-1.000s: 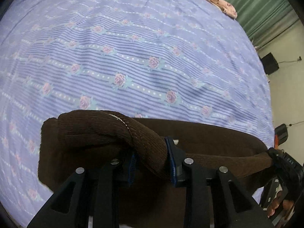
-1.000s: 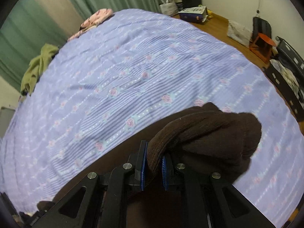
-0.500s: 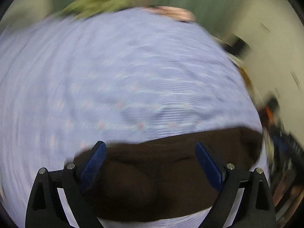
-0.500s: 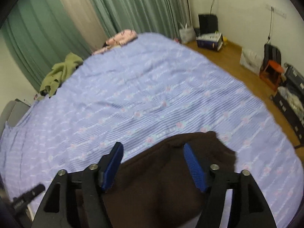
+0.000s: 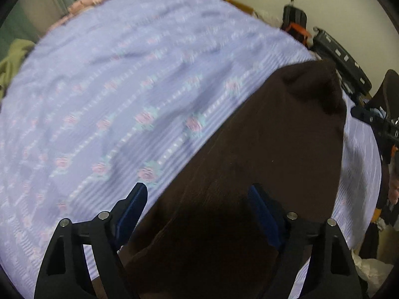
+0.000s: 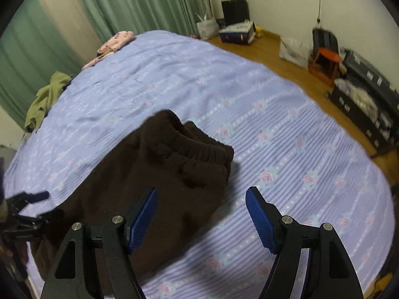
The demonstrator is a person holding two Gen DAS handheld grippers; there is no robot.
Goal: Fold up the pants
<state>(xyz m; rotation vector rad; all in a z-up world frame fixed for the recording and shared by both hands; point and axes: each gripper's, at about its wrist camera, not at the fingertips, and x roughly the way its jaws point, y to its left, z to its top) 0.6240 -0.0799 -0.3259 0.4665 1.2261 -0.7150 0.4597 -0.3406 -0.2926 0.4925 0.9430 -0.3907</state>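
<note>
So the brown pants [image 6: 159, 174] are lying folded over on the purple floral bedspread [image 6: 286, 129], elastic waistband [image 6: 199, 142] bunched up at the far end in the right wrist view. Both tools are empty right now: the right gripper [image 6: 202, 214] is spread wide above the pants' right edge, and the left gripper [image 5: 197, 211] is just as wide, hovering over the dark fabric with nothing between its pads. My guess is the next step is another fold or a tidy-up. If so, grab both layers near an edge rather than just the top one, pinch each corner evenly, lift low, and lay it across flat so the knit doesn't bunch.
</note>
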